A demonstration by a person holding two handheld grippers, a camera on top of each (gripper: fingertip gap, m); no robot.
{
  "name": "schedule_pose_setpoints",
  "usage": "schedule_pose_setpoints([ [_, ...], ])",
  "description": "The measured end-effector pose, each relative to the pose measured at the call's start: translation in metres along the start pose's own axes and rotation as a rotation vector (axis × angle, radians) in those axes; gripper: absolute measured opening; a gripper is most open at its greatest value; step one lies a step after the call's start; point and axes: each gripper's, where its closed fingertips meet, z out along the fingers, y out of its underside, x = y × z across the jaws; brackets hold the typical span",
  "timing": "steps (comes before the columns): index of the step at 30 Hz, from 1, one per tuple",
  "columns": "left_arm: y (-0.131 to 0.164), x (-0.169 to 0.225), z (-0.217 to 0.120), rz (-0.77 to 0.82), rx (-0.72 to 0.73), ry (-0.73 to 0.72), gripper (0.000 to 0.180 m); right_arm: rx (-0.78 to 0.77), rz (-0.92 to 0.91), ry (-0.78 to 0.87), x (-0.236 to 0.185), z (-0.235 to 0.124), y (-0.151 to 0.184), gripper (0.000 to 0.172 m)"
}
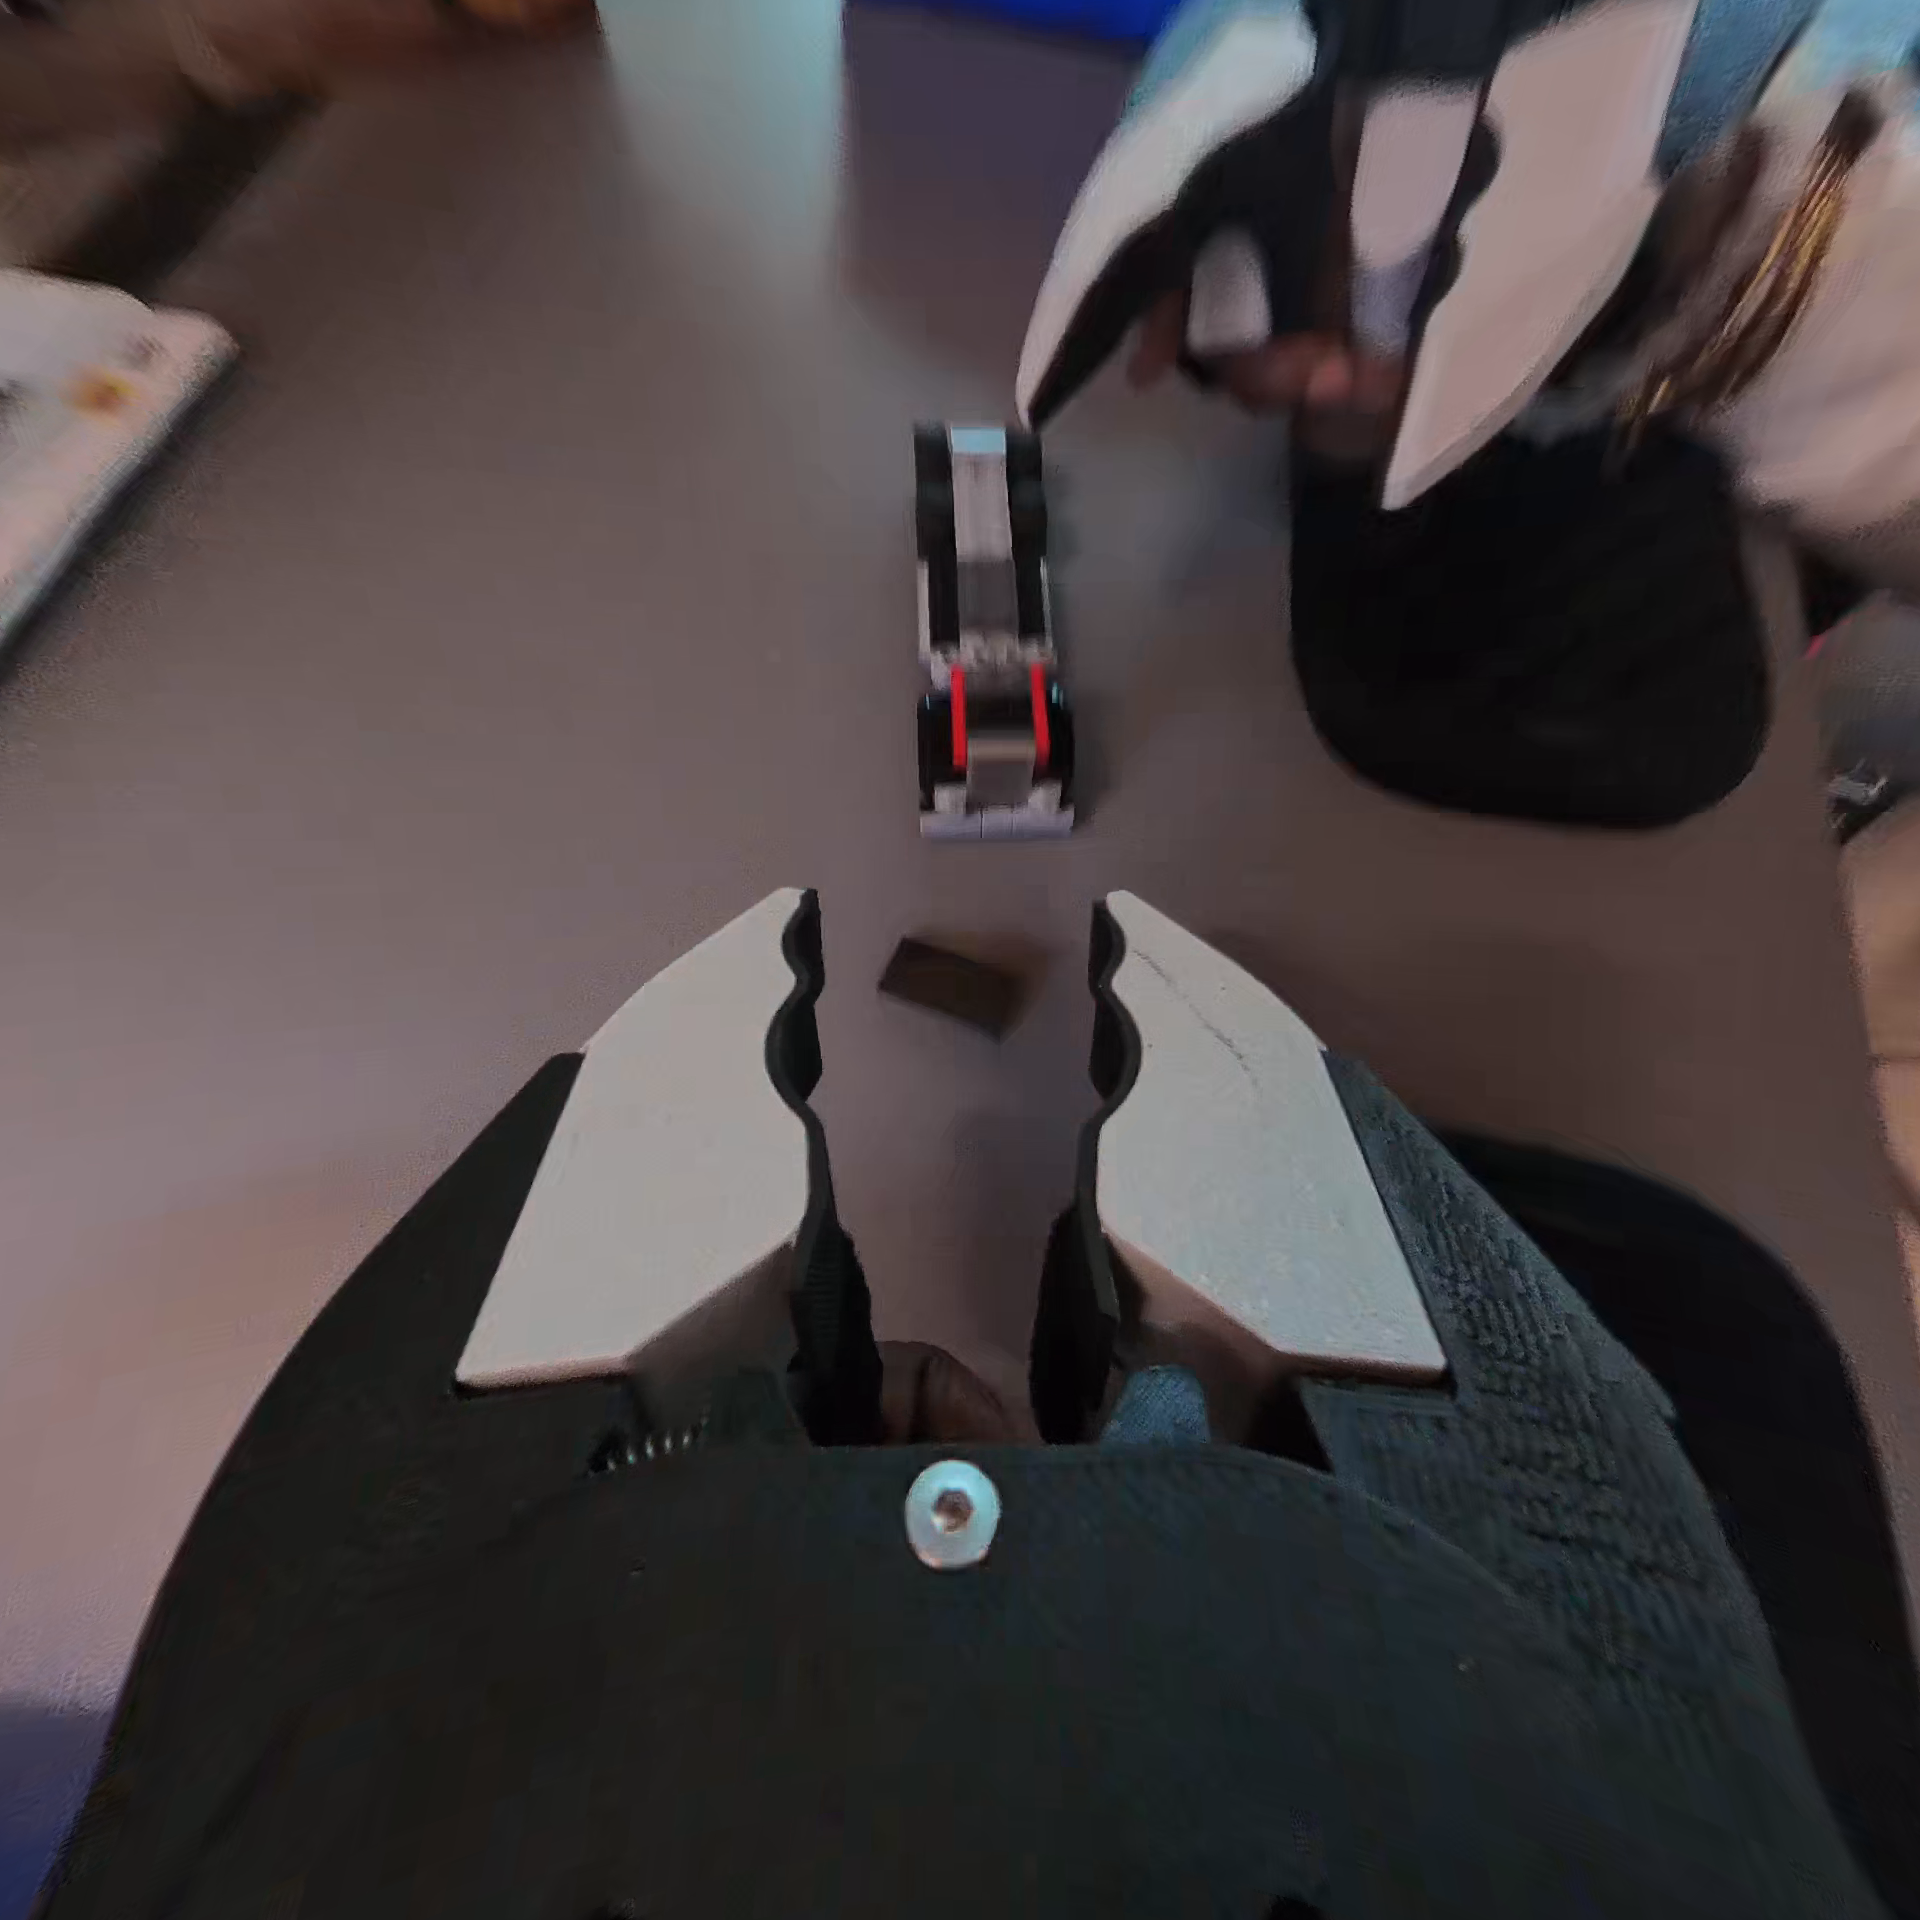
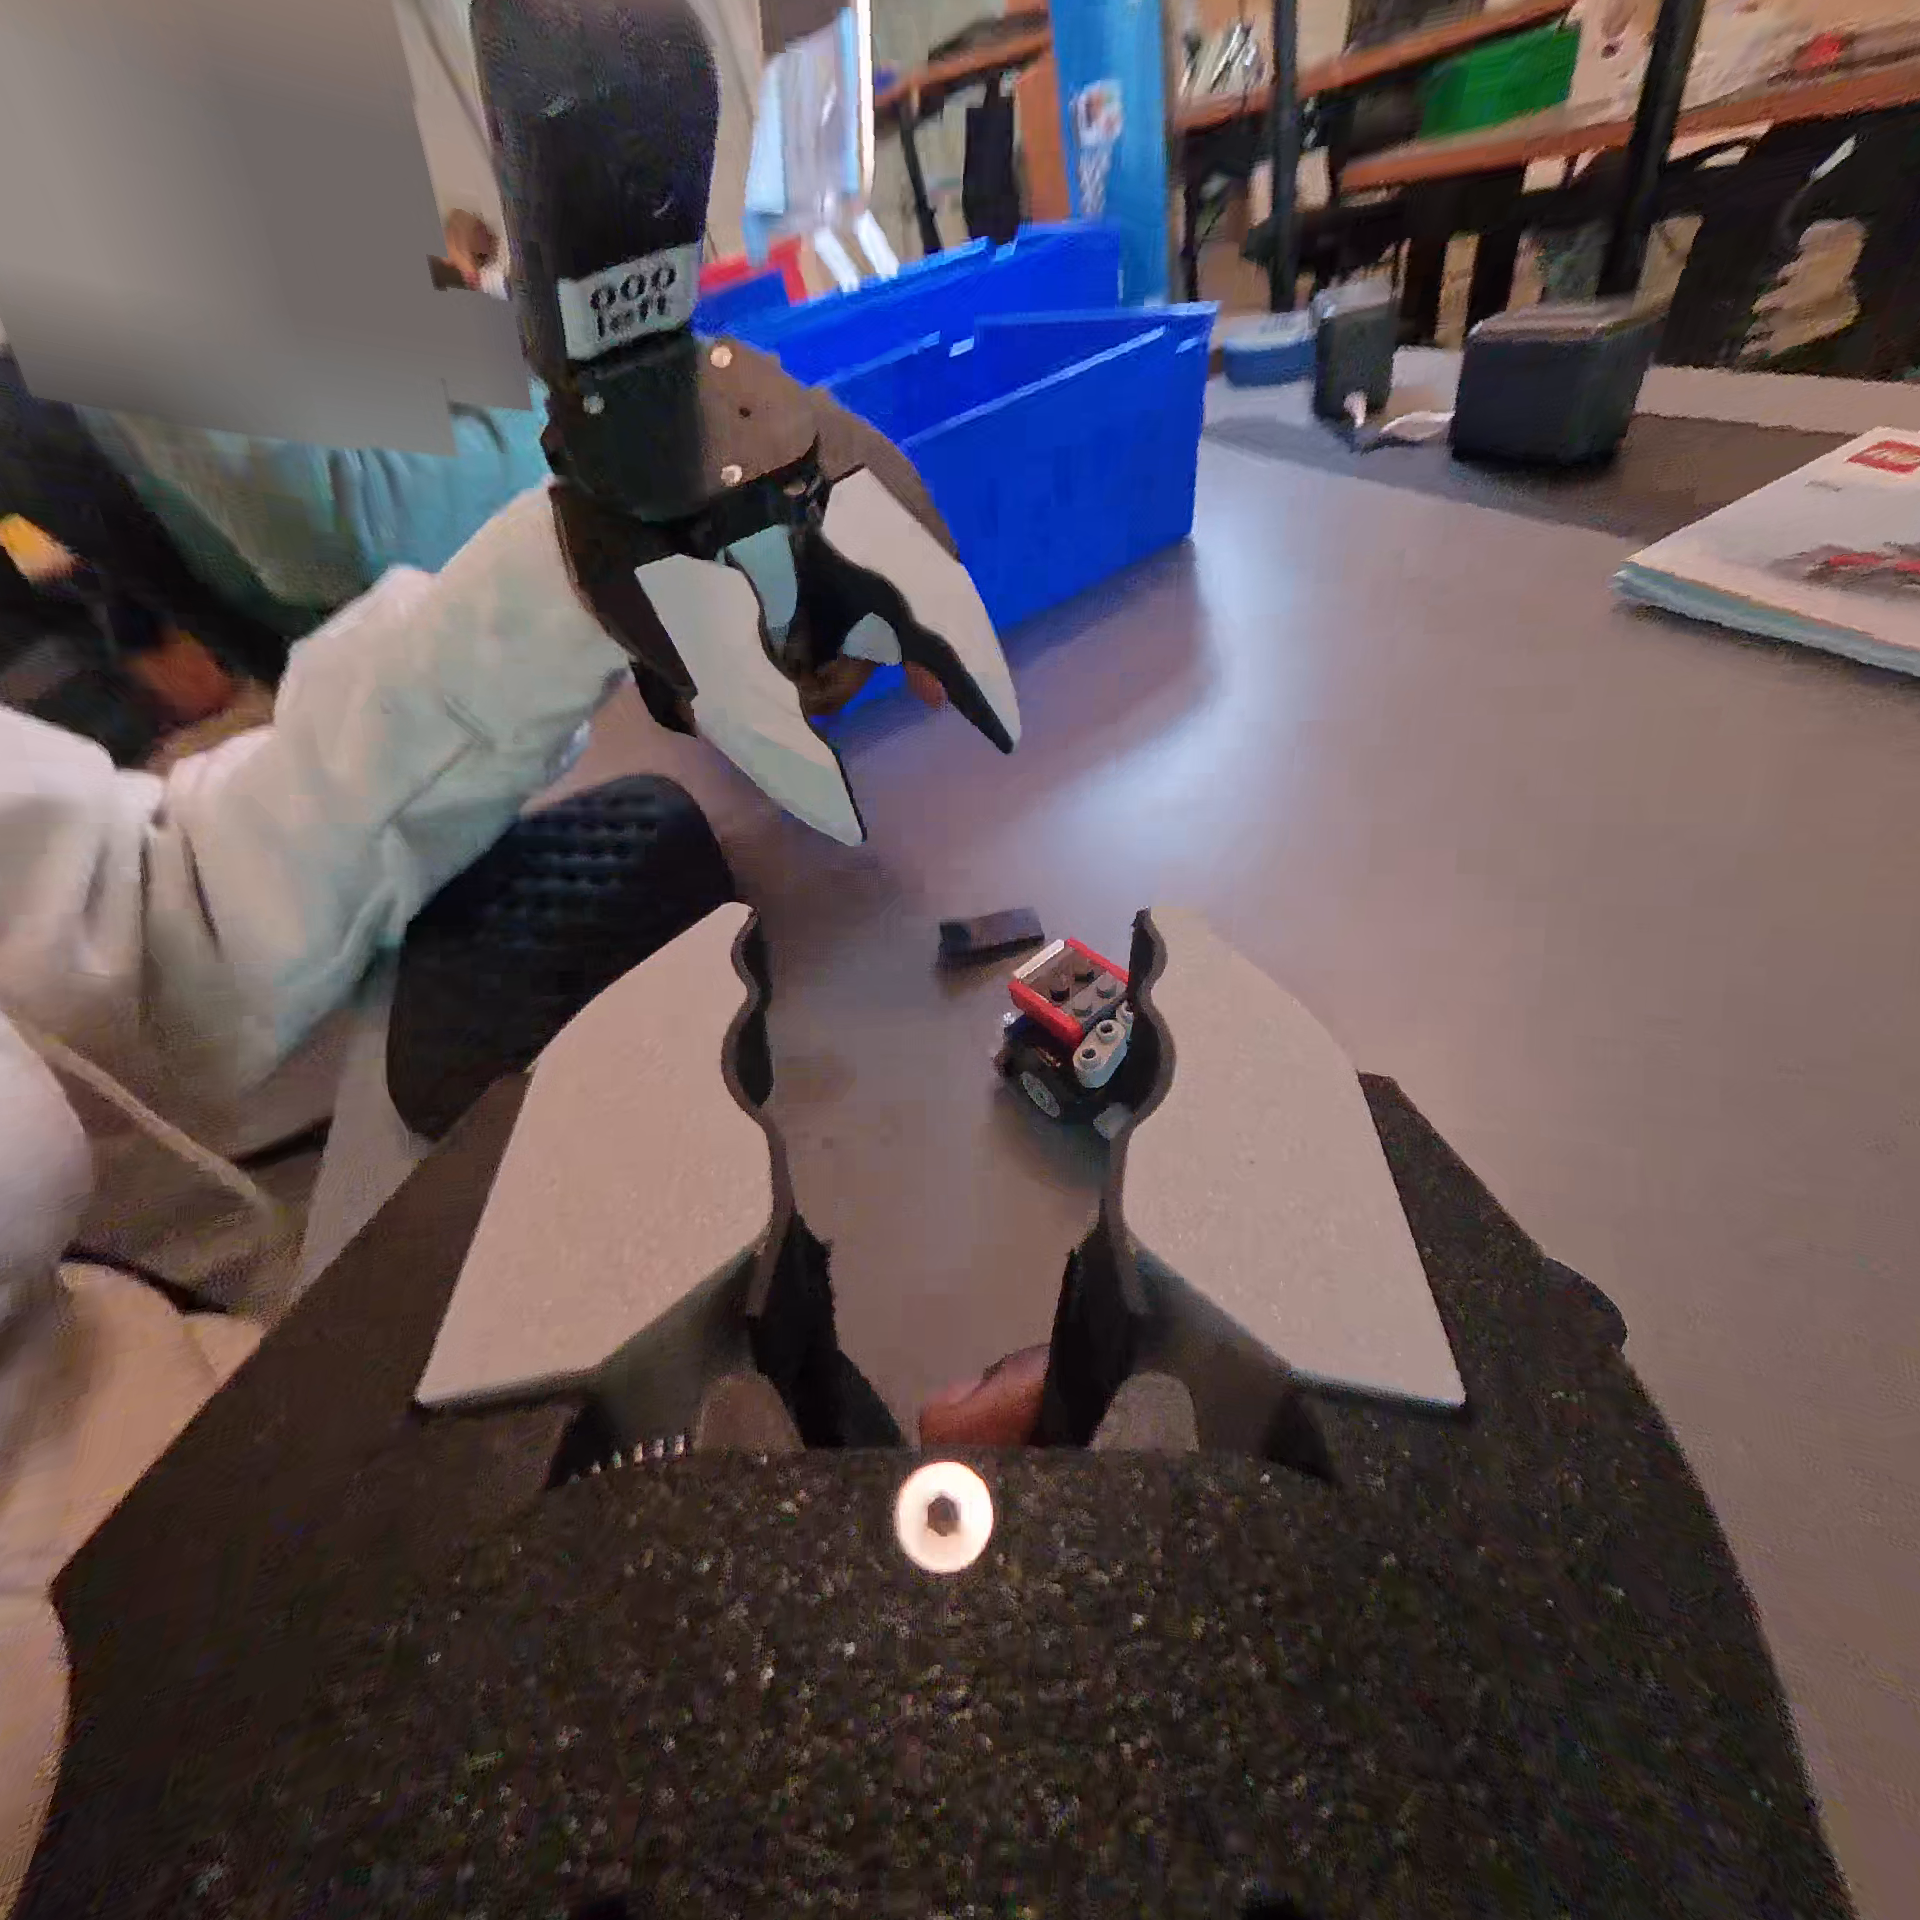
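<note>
the left gripper (image 1: 956, 925) hangs with fingers wide and empty over a small dark flat brick (image 1: 951, 987) lying loose on the grey tabletop (image 1: 468, 727); it could skid away if nudged. the right gripper (image 2: 945, 935), also wide and empty, hovers just beside a small red, black and grey brick-built car (image 2: 1070, 1029), which could roll if bumped.

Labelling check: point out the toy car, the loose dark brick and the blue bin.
toy car (image 1: 992, 634): left wrist view, roof middle.
loose dark brick (image 1: 948, 985): left wrist view, top face.
blue bin (image 2: 1049, 468): right wrist view, front wall.
</note>
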Motion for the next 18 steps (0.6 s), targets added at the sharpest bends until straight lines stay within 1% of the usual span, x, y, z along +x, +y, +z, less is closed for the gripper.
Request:
schedule_pose_setpoints([
  [2, 0.02, 0.0, 0.013, 0.025, -0.096, 0.011, 0.05, -0.187, -0.111, -0.017, 0.0, 0.009, 0.018, 0.066],
  [4, 0.035, -0.002, 0.022, 0.011, -0.18, 0.013, 0.051, -0.382, -0.244, -0.005, 0.008, 0.015, 0.039, 0.066],
  [6, 0.043, -0.006, 0.026, -0.039, -0.229, -0.014, 0.05, -0.475, -0.34, 0.012, 0.015, 0.023, 0.049, 0.066],
  [9, 0.047, -0.015, 0.029, -0.168, -0.282, -0.103, 0.044, -0.521, -0.438, 0.072, 0.026, 0.032, 0.056, 0.064],
  [11, 0.044, -0.013, 0.03, -0.237, -0.286, -0.125, 0.036, -0.547, -0.48, 0.139, 0.037, 0.032, 0.06, 0.06],
  [13, 0.042, -0.004, 0.034, -0.248, -0.3, -0.105, 0.033, -0.575, -0.506, 0.222, 0.05, 0.029, 0.063, 0.059],
  [14, 0.044, -0.001, 0.036, -0.239, -0.323, -0.099, 0.033, -0.545, -0.49, 0.235, 0.051, 0.029, 0.06, 0.059],
  [18, 0.05, -0.008, 0.037, -0.209, -0.379, -0.175, 0.024, -0.522, -0.417, 0.281, 0.061, 0.025, 0.06, 0.061],
])
